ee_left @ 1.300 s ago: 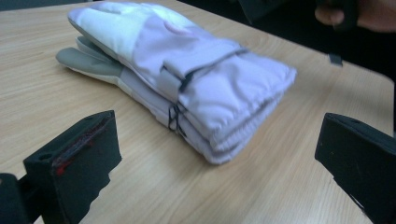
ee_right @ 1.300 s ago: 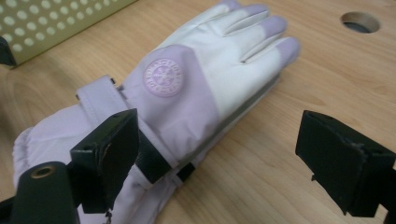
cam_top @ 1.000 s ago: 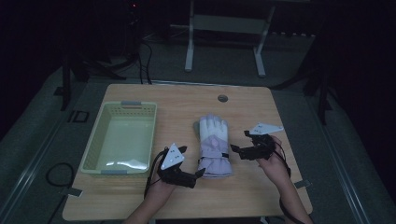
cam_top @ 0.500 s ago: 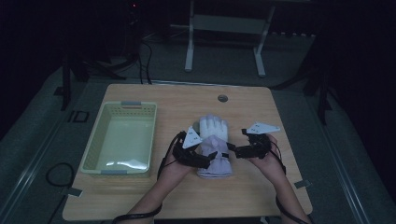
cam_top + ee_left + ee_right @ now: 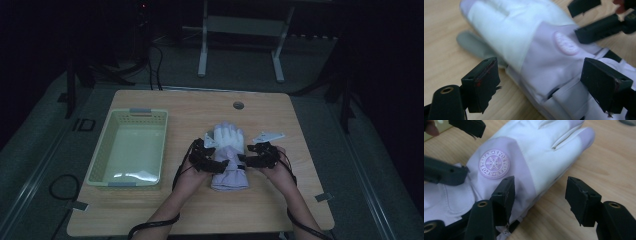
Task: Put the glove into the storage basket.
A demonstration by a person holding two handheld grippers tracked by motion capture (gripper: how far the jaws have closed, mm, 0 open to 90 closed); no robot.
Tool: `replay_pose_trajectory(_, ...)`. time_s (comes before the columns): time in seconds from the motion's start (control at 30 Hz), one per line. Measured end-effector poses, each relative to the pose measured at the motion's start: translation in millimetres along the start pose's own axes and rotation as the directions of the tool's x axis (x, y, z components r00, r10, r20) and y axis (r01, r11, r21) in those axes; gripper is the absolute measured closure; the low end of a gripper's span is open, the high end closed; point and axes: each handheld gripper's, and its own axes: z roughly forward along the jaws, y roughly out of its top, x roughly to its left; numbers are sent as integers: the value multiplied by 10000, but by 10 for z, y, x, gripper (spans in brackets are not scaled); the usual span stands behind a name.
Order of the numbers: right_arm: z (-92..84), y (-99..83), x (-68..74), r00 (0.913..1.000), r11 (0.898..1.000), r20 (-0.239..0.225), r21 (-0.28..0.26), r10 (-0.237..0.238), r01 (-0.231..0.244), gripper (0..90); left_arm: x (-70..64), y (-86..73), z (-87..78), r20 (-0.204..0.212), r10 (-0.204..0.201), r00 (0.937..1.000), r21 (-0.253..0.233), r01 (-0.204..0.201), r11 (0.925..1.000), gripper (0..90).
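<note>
A pale green slatted plastic basket point(image 5: 128, 148) sits near the left edge of the light wooden desk point(image 5: 280, 205), bare wood between it and the padded white and lilac winter glove point(image 5: 228, 157) lying flat at centre. The left claw point(image 5: 220, 165) straddles the glove's left edge, the right claw point(image 5: 243, 161) its right edge; both have just been closing, pads not yet pressing. Open wood stretches rightward.

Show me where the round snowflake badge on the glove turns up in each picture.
High view: too small to make out; the glove lies at the table's middle.
Left gripper view: the badge sits upper right of centre, blurred.
Right gripper view: the badge sits upper left, sharp.
Shared landmark: the glove's white back, beside the lilac band bearing the badge.
</note>
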Motion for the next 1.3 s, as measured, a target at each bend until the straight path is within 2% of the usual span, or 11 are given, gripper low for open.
replay_pose_trajectory(0.2,157,-46,31,9995,9973,-314,740,53,-30,385,79,-100,101,165,-979,9951,743,964,9926,153)
replay_pose_trajectory(0.3,210,-43,29,9989,9938,-307,1059,361,-327,365,114,-129,141,249,-1410,9897,890,1383,9864,152)
replay_pose_trajectory(0.37,252,-39,19,9970,9893,-465,1353,620,-552,365,159,-141,169,503,-1877,9809,1115,1813,9771,152)
replay_pose_trajectory(0.5,292,-24,-31,9853,9772,-1053,1790,1343,-1141,430,196,-123,194,750,-2067,9755,1488,1940,9696,170)
replay_pose_trajectory(0.67,310,-19,-39,9714,9657,-1474,2094,1862,-1533,598,267,-123,248,1966,-2556,9466,1639,2254,9604,411)
replay_pose_trajectory(0.7,306,-18,-28,9721,9669,-1470,2062,1826,-1504,622,270,-125,246,2013,-2474,9478,1629,2166,9626,435)
replay_pose_trajectory(0.73,301,-18,-10,9744,9689,-1427,2018,1737,-1432,645,273,-124,241,2147,-2568,9423,1647,2242,9605,464)
replay_pose_trajectory(0.8,284,-16,21,9799,9744,-1289,1852,1524,-1272,712,247,-110,223,2135,-2333,9487,1533,2033,9670,545)
replay_pose_trajectory(0.93,224,10,72,9881,9814,-927,1589,1230,-1073,797,253,-56,182,2271,-2266,9471,1504,1958,9690,676)
replay_pose_trajectory(1.07,175,29,108,9910,9847,-758,1433,1106,-990,808,247,-29,140,2339,-2132,9486,1464,1824,9723,714)
replay_pose_trajectory(1.3,54,128,196,9923,9896,-578,1001,1094,-1033,811,201,88,-58,2130,-1791,9605,1258,1548,9799,732)
